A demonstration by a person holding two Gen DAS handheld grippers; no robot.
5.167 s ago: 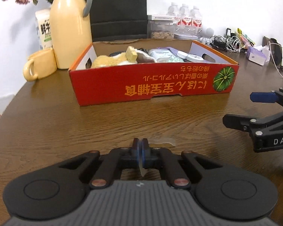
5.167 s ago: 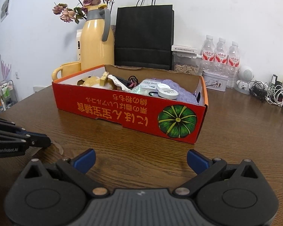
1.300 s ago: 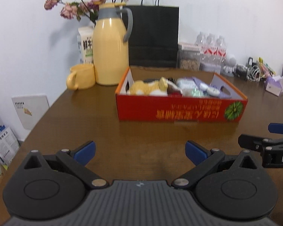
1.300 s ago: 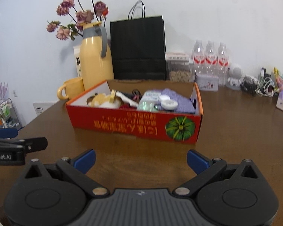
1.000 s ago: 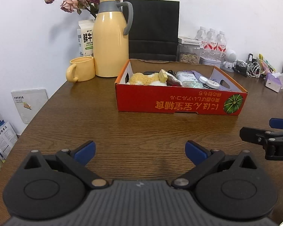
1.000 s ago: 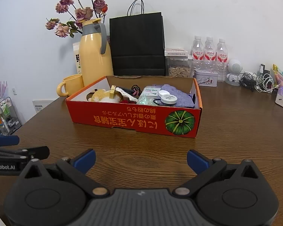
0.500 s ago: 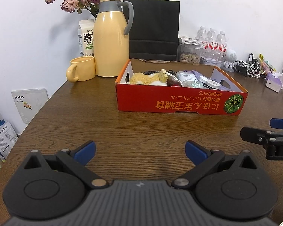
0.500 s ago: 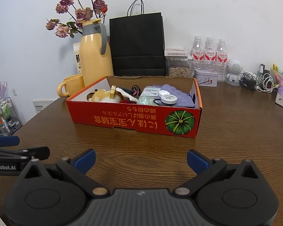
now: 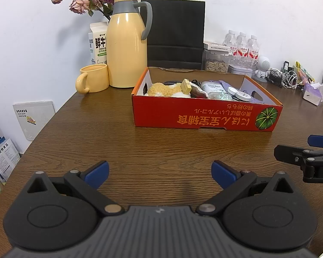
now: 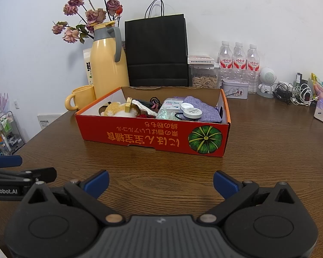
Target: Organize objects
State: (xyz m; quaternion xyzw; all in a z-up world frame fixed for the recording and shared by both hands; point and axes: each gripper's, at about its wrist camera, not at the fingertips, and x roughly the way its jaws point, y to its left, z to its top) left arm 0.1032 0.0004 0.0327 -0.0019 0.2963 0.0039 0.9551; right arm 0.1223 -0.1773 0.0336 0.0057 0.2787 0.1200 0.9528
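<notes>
A red cardboard box sits on the brown wooden table. Inside it lie a yellow plush toy, a purple cloth pouch, a round white tin and several other small items. My left gripper is open and empty, hovering over bare table well short of the box. My right gripper is also open and empty, at a similar distance. Each gripper appears at the edge of the other's view.
A yellow thermos jug and yellow mug stand left of the box. Behind are a black paper bag, water bottles, a jar, a tin and tangled cables. The table edge drops off at left.
Over five seconds the left gripper opened and both grippers pulled back from the box. In the last second almost nothing has moved.
</notes>
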